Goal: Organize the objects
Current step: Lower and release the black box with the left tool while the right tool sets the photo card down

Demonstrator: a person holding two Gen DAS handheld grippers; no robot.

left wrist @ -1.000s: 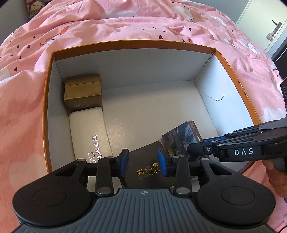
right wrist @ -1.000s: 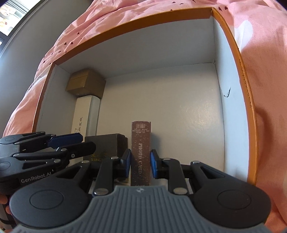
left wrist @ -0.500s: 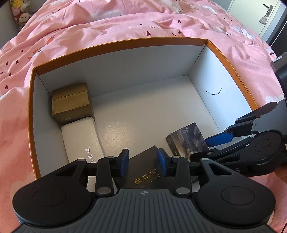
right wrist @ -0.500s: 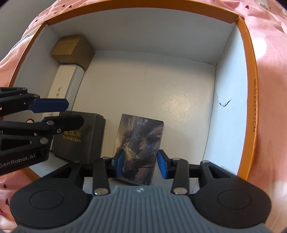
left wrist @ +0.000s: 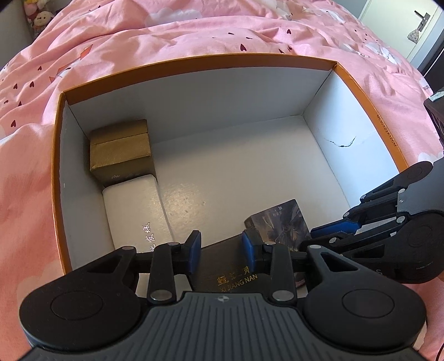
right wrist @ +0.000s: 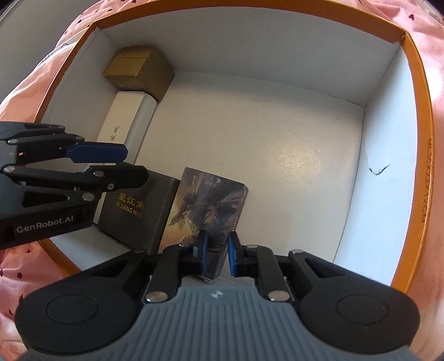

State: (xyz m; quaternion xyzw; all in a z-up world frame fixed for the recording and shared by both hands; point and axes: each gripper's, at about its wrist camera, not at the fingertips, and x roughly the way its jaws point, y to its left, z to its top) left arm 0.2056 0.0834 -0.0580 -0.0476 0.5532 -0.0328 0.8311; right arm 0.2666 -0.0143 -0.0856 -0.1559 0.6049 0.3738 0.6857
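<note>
dark box (left wrist: 230, 266) partly hidden, plush toys (left wrist: 37, 16) blurred

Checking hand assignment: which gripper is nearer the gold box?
Left. The left gripper hovers over the dark box, on the gold box's side; the right gripper, jaws closing, is over the card box farther away.

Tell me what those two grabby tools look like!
Both are alike. The left gripper and the right gripper are black, with linked metal bars, silver rivets and two big round discs. Their fingers end in flat blue pads. Each has a grey ribbed base with a small round emblem. White "GenRobot.AI" lettering shows on the left one's side, seen from the right wrist camera. No cables or sleeves show.
</note>
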